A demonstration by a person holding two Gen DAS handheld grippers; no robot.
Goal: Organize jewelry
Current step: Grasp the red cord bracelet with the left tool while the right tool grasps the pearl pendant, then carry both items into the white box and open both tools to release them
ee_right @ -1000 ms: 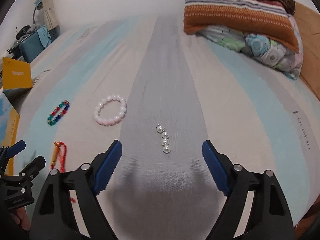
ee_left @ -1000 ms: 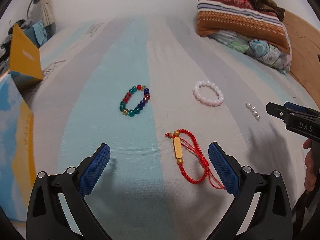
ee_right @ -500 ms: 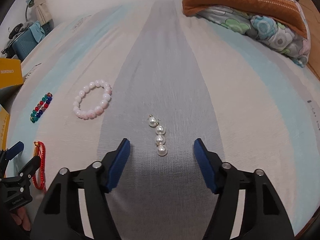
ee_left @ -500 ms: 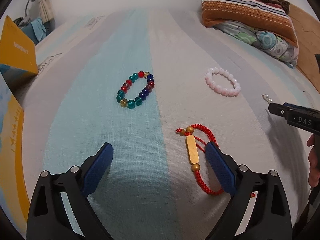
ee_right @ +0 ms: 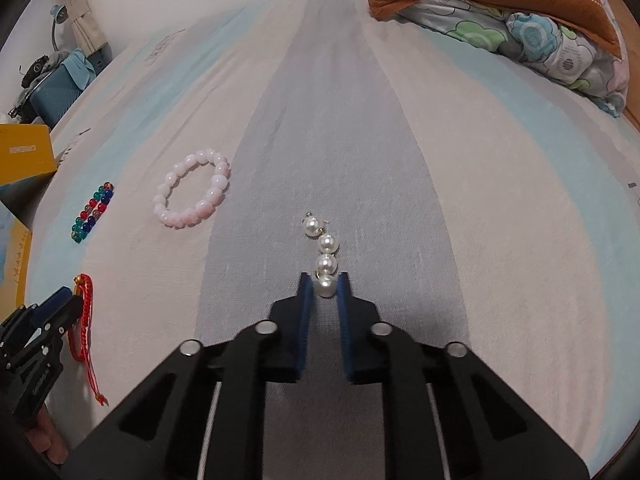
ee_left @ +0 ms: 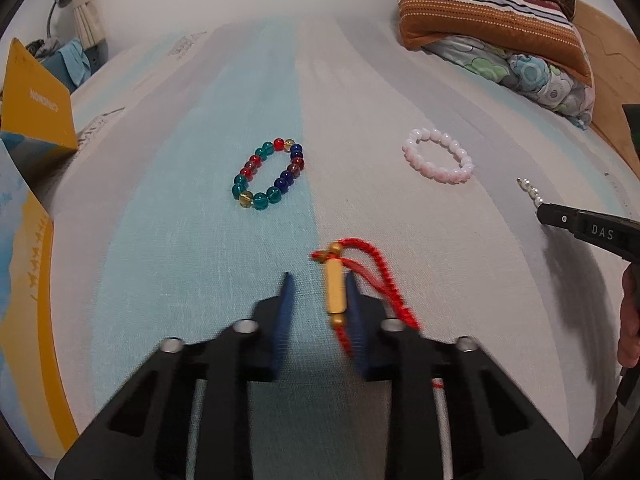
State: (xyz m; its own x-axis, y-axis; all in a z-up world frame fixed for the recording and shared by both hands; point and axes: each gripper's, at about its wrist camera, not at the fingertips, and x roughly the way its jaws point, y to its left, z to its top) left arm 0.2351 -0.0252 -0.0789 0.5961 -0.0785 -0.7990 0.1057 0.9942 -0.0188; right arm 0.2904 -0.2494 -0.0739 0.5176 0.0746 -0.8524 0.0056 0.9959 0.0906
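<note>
The left hand-held gripper (ee_left: 318, 300) has just been closing around the red cord bracelet (ee_left: 340, 288) on the bed (ee_left: 200, 240), its gold bar between the jaws. The right hand-held gripper (ee_right: 323, 290) has just been closing too and pinches the nearest pearl of the pearl strand (ee_right: 324, 252), seemingly so both can be lifted together.

Striped bed (ee_right: 500, 200) carries four items: multicolour bead bracelet (ee_left: 269, 174), pink bracelet (ee_right: 192, 189), pearl string (ee_right: 323, 254), red cord bracelet (ee_left: 362, 276).

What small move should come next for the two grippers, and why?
Probably lift both straight up. The right gripper has just closed on the end bead of the pearl string; the left gripper has just been closing around the gold bar of the red cord bracelet, though motion blur hides its grip.
</note>
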